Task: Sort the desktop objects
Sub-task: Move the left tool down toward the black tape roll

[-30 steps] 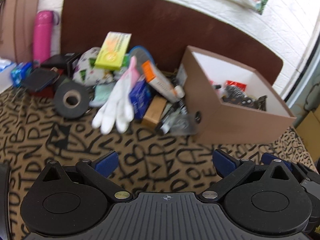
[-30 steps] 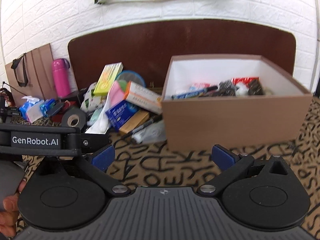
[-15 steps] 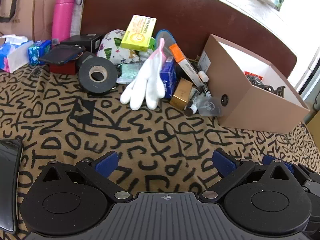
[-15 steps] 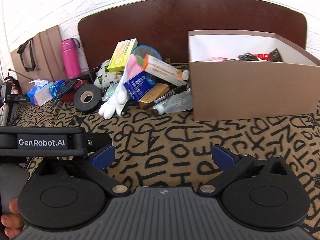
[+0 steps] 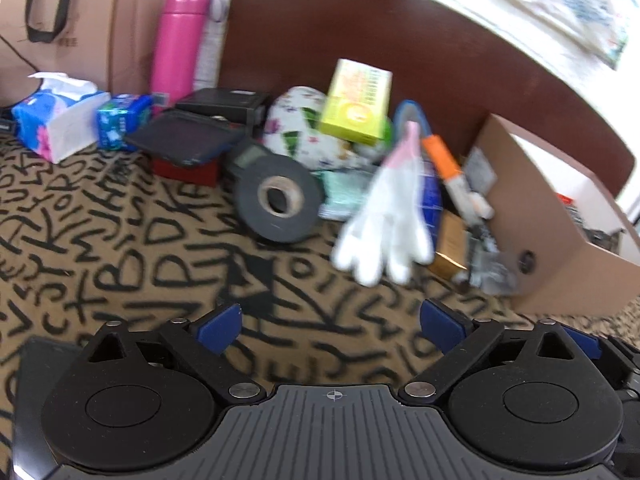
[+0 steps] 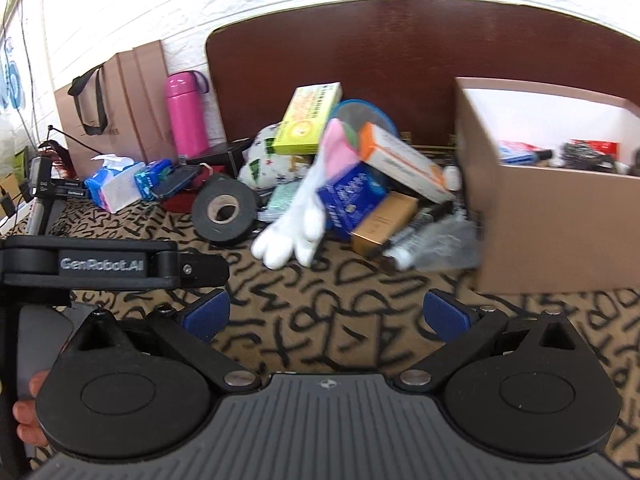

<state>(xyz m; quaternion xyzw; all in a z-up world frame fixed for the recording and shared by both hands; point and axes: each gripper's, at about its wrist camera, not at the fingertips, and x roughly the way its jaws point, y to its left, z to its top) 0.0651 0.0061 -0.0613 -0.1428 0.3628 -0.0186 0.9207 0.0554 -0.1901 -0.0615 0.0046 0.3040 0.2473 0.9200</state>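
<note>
The left gripper (image 5: 330, 326) had just narrowed slightly, its blue-padded jaws wide apart and empty; the right gripper (image 6: 326, 316) also gaped empty. Beyond lay bare letter-patterned cloth (image 5: 120, 264), then the heap: one black tape roll (image 5: 279, 201), one white rubber glove (image 5: 386, 232), one yellow-green carton (image 5: 358, 102), beside one brown cardboard box (image 6: 556, 224).

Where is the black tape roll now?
In both views the black tape roll lies on the patterned cloth, left of the white glove.
</note>
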